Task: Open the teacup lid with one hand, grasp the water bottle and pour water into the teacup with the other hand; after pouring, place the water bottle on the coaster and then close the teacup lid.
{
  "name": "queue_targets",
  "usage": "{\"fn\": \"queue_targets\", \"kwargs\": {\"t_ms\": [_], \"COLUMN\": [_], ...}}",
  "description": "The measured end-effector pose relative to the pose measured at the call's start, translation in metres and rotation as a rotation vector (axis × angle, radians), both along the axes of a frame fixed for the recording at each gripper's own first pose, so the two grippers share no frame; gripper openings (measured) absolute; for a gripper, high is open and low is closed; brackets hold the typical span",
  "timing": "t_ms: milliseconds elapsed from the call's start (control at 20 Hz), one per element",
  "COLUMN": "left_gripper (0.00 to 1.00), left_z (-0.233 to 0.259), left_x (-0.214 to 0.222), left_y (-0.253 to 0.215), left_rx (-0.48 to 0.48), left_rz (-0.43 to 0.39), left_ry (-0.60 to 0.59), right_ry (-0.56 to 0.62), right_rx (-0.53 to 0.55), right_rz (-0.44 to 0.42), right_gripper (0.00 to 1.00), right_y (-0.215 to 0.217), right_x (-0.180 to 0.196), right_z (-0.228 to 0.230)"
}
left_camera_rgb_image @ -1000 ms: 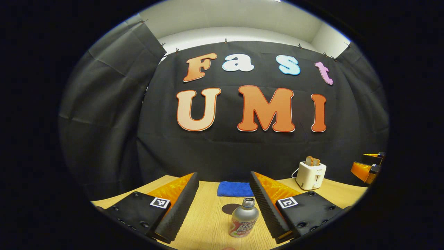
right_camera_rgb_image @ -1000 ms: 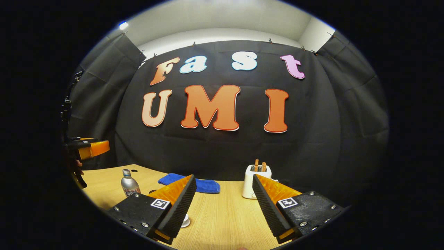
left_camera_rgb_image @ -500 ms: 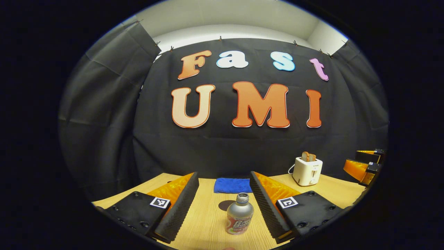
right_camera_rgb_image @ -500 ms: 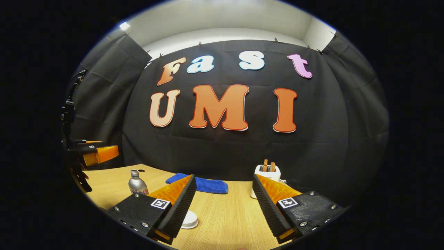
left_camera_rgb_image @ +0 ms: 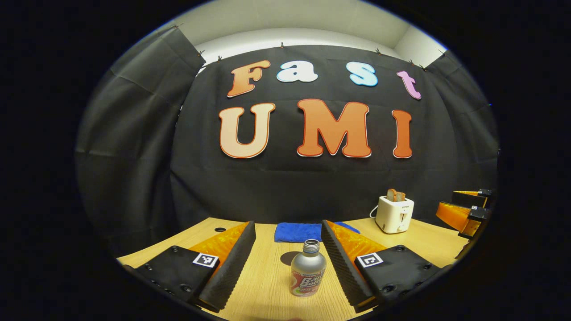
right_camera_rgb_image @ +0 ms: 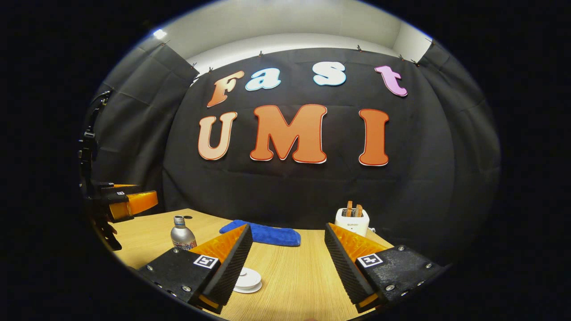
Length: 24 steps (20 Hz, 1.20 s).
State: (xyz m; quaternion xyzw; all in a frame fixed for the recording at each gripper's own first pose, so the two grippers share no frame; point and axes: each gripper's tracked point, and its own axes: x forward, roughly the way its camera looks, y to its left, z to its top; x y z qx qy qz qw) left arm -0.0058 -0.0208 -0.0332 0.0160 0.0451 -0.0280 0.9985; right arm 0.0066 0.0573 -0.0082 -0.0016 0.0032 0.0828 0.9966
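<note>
A silver water bottle (left_camera_rgb_image: 307,268) with a red-and-white label stands upright and uncapped on the wooden table (left_camera_rgb_image: 267,290). It is ahead of my open left gripper (left_camera_rgb_image: 287,227), in line with the gap between its fingers and touching neither. A dark round patch (left_camera_rgb_image: 289,257), perhaps the coaster, lies just behind the bottle. In the right gripper view the white teacup with its lid on (right_camera_rgb_image: 248,280) sits low beside the left finger of my open right gripper (right_camera_rgb_image: 287,228), partly hidden by it. The bottle (right_camera_rgb_image: 182,235) stands far to the left there.
A blue cloth (left_camera_rgb_image: 296,232) lies at the back of the table, and a white toaster (left_camera_rgb_image: 395,215) holding bread stands at the back right. The right gripper (left_camera_rgb_image: 464,213) hovers at the right edge of the left gripper view. The left gripper (right_camera_rgb_image: 129,203) hovers at the far left of the right gripper view.
The left gripper has swung so that the bottle sits more centred between its fingers. The right gripper has turned left, and the teacup has come out from behind its left finger. Both stayed open.
</note>
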Motion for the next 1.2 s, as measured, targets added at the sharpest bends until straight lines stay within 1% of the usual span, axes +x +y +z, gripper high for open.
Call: {"fn": "queue_targets", "kwargs": {"t_ms": [100,150,200,350,400,450,500,550,900,950,1000,1050,1100,1150,1200], "left_gripper": [1.00,0.97,1.00,1.00,0.94,1.00,1.00,0.97,0.97,0.97,0.94,0.94,0.94,0.97,0.94], "left_z": [-0.005,-0.006,-0.008,-0.015,-0.017,-0.021,-0.024,-0.027,-0.043,-0.045,-0.047,-0.049,-0.050,-0.053,-0.055], "left_x": [0.000,-0.001,-0.002,-0.003,-0.003,-0.003,-0.003,-0.003,-0.004,-0.004,-0.004,-0.003,-0.003,-0.003,-0.003], "left_y": [-0.004,-0.006,-0.007,-0.011,-0.012,-0.012,-0.013,-0.012,-0.010,-0.009,-0.009,-0.008,-0.007,-0.006,-0.006], "left_rx": [0.011,0.014,0.015,0.029,0.033,0.032,0.032,0.030,0.030,0.030,0.029,0.029,0.029,0.030,0.030], "left_rz": [-0.003,-0.006,-0.008,-0.019,-0.020,-0.025,-0.028,-0.033,-0.046,-0.049,-0.051,-0.053,-0.053,-0.054,-0.054], "left_ry": [0.007,0.008,0.008,0.014,0.019,0.023,0.027,0.029,0.047,0.051,0.053,0.056,0.058,0.062,0.066], "right_ry": [0.026,0.040,0.058,0.083,0.093,0.106,0.124,0.141,0.243,0.257,0.270,0.285,0.298,0.309,0.319], "right_rx": [-0.010,-0.009,-0.010,-0.009,-0.007,-0.004,-0.002,-0.001,-0.026,-0.035,-0.045,-0.052,-0.055,-0.058,-0.064], "right_rz": [0.004,0.011,0.019,0.043,0.054,0.067,0.077,0.092,0.185,0.186,0.187,0.189,0.195,0.201,0.205], "right_gripper": [0.97,0.98,0.97,0.97,0.98,0.98,0.98,0.98,0.96,0.96,0.89,0.87,0.88,0.87,0.87], "right_y": [0.001,0.006,0.010,0.019,0.023,0.028,0.033,0.038,0.076,0.080,0.083,0.086,0.089,0.092,0.094], "right_x": [0.003,0.005,0.007,0.006,0.008,0.011,0.012,0.012,0.020,0.023,0.027,0.028,0.030,0.032,0.033], "right_z": [-0.014,-0.020,-0.025,-0.037,-0.042,-0.047,-0.053,-0.061,-0.100,-0.106,-0.111,-0.117,-0.121,-0.127,-0.131]}}
